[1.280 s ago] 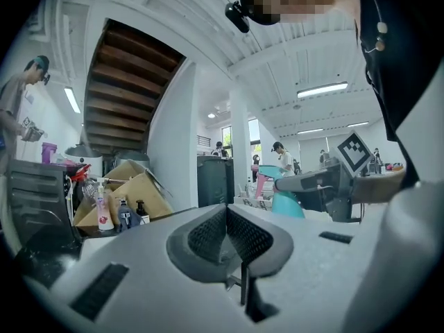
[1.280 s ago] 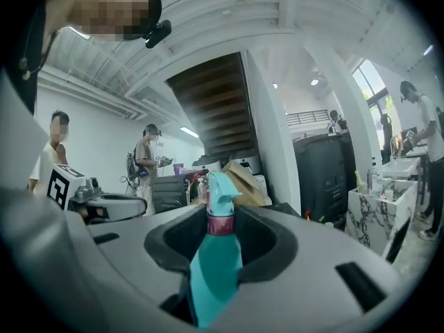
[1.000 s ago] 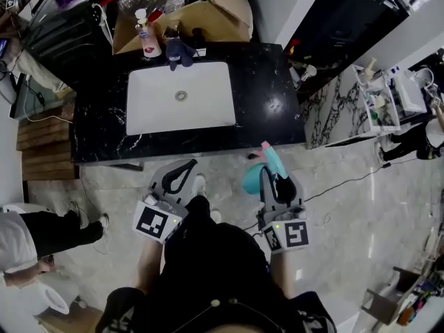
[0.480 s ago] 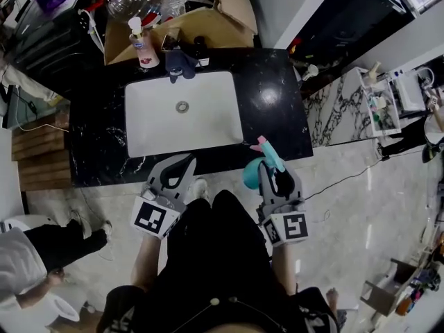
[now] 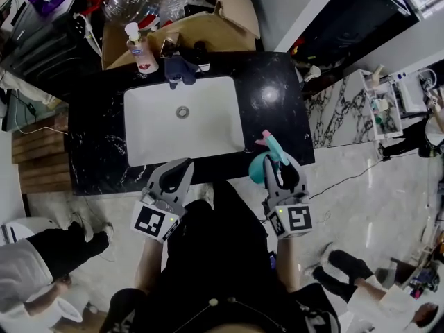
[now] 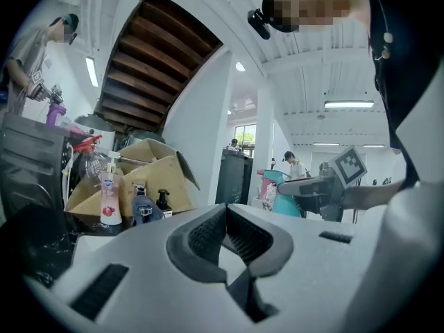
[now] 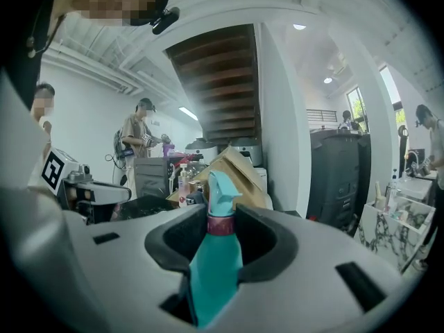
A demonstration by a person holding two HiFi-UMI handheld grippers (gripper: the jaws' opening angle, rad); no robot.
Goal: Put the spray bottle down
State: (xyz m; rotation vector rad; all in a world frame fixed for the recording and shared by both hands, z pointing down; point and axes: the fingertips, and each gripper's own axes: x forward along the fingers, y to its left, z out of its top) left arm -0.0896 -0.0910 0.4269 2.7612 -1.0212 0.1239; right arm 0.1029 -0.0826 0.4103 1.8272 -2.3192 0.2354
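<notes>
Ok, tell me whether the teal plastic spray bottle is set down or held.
Held. The right claw is shut on the teal plastic spray bottle, whose body sits clamped between its jaws.

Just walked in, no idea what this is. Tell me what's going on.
A person stands at a black counter with a white sink, a gripper in each hand. The right gripper is shut on a teal spray bottle, held at the counter's front edge and not yet set down. The left gripper is shut with nothing in it.
</notes>
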